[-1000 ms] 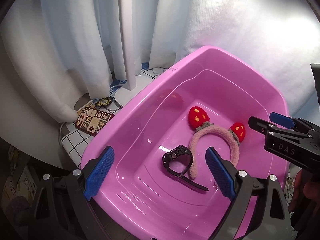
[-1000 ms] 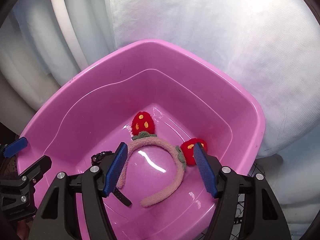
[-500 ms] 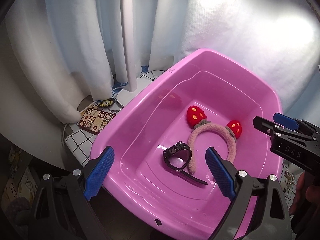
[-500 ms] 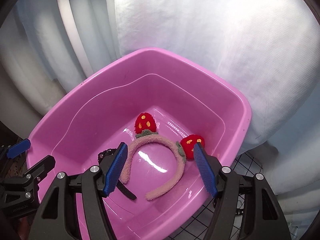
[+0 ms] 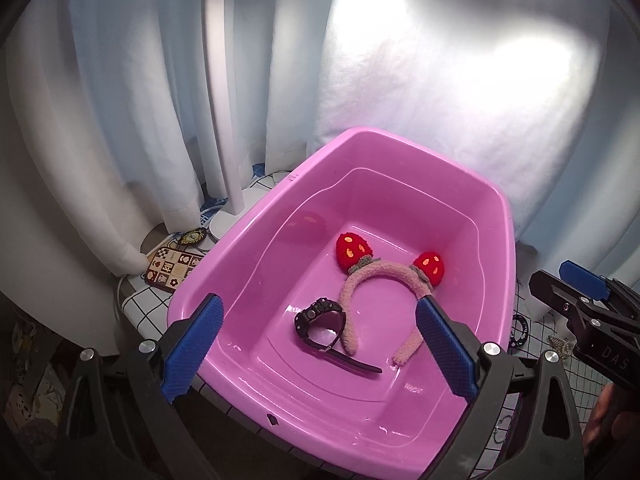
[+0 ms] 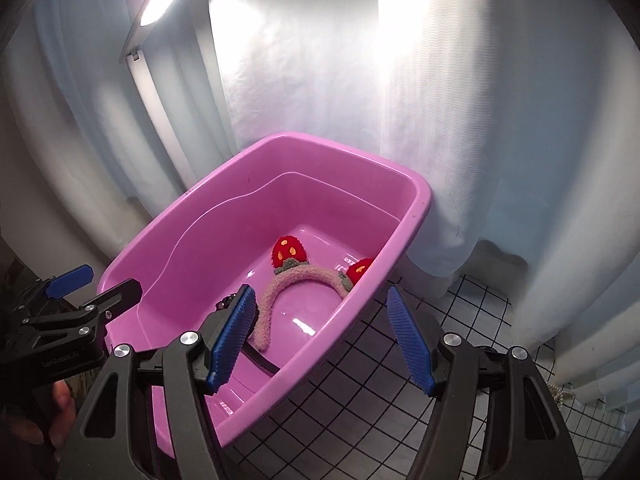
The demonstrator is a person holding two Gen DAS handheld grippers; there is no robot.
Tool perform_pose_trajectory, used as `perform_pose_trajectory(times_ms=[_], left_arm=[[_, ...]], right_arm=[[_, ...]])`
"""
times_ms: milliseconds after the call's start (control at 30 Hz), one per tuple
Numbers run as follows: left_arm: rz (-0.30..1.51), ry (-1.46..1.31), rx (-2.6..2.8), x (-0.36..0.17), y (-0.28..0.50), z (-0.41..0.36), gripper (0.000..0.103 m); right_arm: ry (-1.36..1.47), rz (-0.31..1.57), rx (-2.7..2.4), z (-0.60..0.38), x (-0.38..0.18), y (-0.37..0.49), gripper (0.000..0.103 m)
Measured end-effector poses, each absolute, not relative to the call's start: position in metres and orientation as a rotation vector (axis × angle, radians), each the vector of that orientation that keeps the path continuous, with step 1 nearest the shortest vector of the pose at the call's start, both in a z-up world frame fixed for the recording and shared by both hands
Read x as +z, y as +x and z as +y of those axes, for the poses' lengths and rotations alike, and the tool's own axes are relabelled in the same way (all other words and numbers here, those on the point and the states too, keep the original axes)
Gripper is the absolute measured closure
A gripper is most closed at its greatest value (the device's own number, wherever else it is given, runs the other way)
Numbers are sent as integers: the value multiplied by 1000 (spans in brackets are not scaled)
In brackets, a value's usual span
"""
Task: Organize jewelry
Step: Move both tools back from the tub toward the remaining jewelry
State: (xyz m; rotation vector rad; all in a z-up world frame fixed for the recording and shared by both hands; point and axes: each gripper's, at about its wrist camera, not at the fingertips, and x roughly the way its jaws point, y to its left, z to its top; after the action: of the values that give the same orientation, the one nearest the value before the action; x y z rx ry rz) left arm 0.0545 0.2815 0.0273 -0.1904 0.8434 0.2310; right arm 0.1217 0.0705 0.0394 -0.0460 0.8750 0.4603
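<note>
over the pink tub [image 5: 256, 240], both grippers apparently hang wide apart, holding nothing.

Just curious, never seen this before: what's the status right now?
Left tool open, empty; right tool open, empty. Headband and watch lie in pink tub. Nothing blocking.

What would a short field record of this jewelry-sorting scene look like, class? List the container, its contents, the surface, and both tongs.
container: pink plastic tub
contents: strawberry headband; black wristwatch touching the headband's end
surface: white cloth with black grid
beside tub: white lamp, patterned card
loose on cloth: pearl strand
left tongs: open, empty
right tongs: open, empty
</note>
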Motion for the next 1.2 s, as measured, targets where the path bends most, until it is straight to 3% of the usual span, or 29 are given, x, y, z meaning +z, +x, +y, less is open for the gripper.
perform_pose_trajectory(times_ms=[533,833,1200], left_arm=[[771,-125,-116,51,40,164,6],[810,-99,-219,29,15,101,6],[883,-142,-32,-11,-13,41,6]], right_arm=[[64,836,30,-124,30,1,32],[109,877,-82,-204,8,-39,32],[82,959,125,-267,-37,-28,32]])
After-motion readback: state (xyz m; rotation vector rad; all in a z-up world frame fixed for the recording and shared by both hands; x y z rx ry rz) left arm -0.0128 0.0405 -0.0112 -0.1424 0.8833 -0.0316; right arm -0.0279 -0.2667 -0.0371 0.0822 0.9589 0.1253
